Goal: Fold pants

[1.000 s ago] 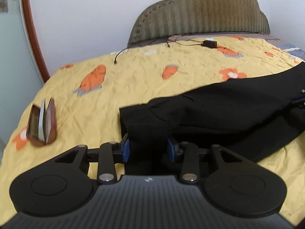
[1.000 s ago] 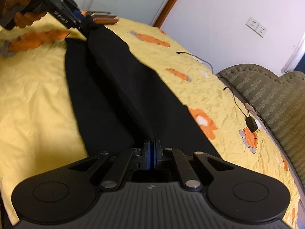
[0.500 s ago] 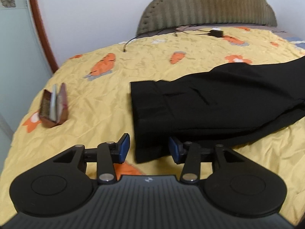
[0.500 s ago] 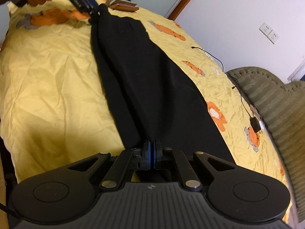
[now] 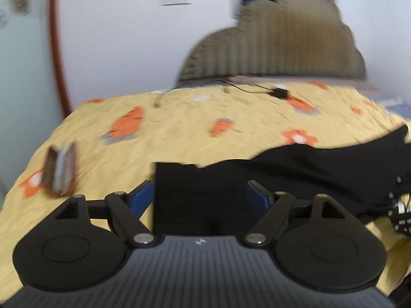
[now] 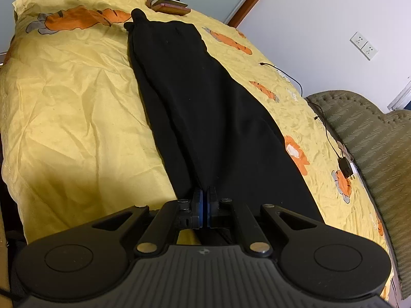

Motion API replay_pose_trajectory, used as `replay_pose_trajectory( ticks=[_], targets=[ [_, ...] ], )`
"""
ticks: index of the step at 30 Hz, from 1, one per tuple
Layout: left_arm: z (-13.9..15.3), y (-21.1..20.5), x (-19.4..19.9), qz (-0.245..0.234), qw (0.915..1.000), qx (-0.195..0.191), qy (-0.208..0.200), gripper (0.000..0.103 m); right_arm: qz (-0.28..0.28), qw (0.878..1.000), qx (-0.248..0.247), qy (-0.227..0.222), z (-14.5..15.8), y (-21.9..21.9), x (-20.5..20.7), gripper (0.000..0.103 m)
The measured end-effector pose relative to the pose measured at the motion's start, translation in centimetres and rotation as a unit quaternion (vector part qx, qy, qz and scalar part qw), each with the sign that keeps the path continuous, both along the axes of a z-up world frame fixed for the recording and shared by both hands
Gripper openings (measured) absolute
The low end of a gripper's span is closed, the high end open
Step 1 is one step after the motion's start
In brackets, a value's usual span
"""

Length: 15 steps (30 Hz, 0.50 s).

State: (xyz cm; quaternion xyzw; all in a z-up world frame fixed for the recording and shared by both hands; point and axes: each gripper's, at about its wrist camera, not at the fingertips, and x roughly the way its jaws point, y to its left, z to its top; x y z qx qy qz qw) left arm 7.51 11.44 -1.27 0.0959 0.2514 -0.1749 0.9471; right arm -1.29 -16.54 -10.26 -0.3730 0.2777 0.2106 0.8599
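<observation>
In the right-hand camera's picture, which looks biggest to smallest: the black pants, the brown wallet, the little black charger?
1. Black pants, by far.
2. Brown wallet.
3. Black charger.
The wallet lies farther from the camera, so its true lead is unsure.

Our left gripper (image 5: 200, 196) fills the lower frame with its jaws spread wide. Our right gripper (image 6: 204, 202) sits low centre, blue pads pressed nearly together.

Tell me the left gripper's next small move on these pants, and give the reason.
Probably ease the left hand-held gripper forward and close on the near end of the black pants. Its jaws stand open with that end between them, ungripped, while the right hand-held gripper is shut on the opposite end and the pants lie stretched along the yellow bedsheet.
</observation>
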Motion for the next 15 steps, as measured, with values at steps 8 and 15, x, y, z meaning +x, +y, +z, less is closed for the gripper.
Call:
replay_pose_trajectory(
  ticks=[8,15],
  targets=[
    [-5.4,-1.9,2.8,0.07,0.985,0.148,0.055,0.065,0.012,1.0,0.0,-0.01,0.0,0.5,-0.7,0.003],
    [-3.3,-1.5,1.4,0.081,0.9851,0.15,0.024,0.062,0.013,1.0,0.005,-0.012,-0.6,0.4,-0.8,0.003]
  ],
)
